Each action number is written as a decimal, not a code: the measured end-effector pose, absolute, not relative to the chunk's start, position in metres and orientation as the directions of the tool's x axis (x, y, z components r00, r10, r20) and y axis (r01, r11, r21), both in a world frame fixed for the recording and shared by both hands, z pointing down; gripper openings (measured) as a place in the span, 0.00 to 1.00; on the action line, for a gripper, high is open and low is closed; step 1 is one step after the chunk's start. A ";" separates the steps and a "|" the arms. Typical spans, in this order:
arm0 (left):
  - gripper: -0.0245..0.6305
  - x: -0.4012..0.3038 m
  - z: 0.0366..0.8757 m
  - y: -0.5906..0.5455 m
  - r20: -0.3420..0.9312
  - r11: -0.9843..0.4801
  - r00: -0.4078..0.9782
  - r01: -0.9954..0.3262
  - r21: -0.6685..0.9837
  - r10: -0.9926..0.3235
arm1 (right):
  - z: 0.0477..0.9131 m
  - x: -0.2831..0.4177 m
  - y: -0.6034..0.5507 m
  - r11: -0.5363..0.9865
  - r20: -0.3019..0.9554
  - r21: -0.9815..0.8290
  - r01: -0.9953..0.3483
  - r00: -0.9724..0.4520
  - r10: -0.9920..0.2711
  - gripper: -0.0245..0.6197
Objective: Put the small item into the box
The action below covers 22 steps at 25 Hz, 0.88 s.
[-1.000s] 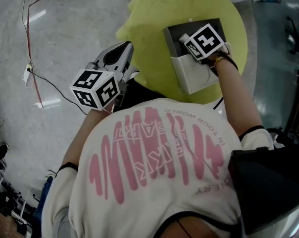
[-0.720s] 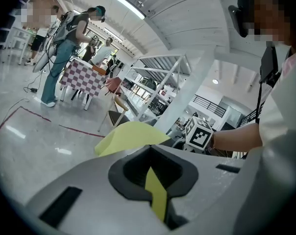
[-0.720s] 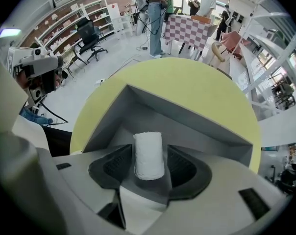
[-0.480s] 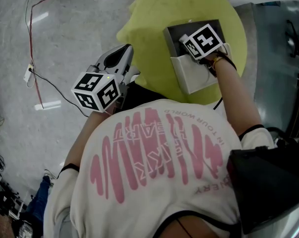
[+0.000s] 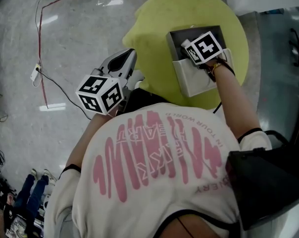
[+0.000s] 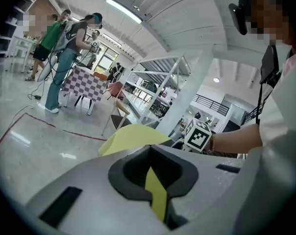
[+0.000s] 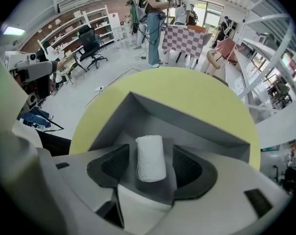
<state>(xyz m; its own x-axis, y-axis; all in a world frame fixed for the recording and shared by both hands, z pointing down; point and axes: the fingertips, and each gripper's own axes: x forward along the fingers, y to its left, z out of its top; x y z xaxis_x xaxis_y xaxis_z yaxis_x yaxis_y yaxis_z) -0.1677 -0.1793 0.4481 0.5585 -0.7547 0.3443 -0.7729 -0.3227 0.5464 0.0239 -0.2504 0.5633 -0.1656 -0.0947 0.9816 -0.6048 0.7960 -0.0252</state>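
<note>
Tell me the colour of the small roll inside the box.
White. The roll lies in the grey box, clearest in the right gripper view.

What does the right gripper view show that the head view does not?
Only the right gripper view: a small white roll lying free between the jaws of the right claw, which have just been opening. Only the head view: the person's pink-printed white shirt. Both: the round yellow table and the open grey box.

A round yellow table [image 5: 154, 43] carries one open grey box [image 5: 191, 79]
</note>
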 end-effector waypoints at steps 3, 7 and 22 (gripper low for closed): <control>0.05 -0.172 0.443 -0.178 0.345 -0.314 0.537 -0.789 0.527 -0.770 | 0.563 0.021 -0.253 0.799 0.976 -0.019 -0.602 -0.184 -0.116 0.43; 0.05 -0.178 0.431 -0.177 0.339 -0.302 0.509 -0.807 0.507 -0.792 | 0.559 0.021 -0.255 0.791 0.968 -0.002 -0.612 -0.199 -0.152 0.43; 0.05 -0.170 0.415 -0.166 0.341 -0.250 0.435 -0.847 0.469 -0.833 | 0.545 0.023 -0.256 0.780 0.923 -0.028 -0.625 -0.316 -0.221 0.43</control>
<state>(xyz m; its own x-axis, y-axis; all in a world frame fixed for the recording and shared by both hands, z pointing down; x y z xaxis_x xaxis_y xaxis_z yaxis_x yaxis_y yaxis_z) -0.1702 -0.1658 0.4153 0.4353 -0.8333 0.3408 -0.8468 -0.2504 0.4693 0.0229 -0.2559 0.5453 -0.3164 -0.2209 0.9226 -0.6255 0.7798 -0.0277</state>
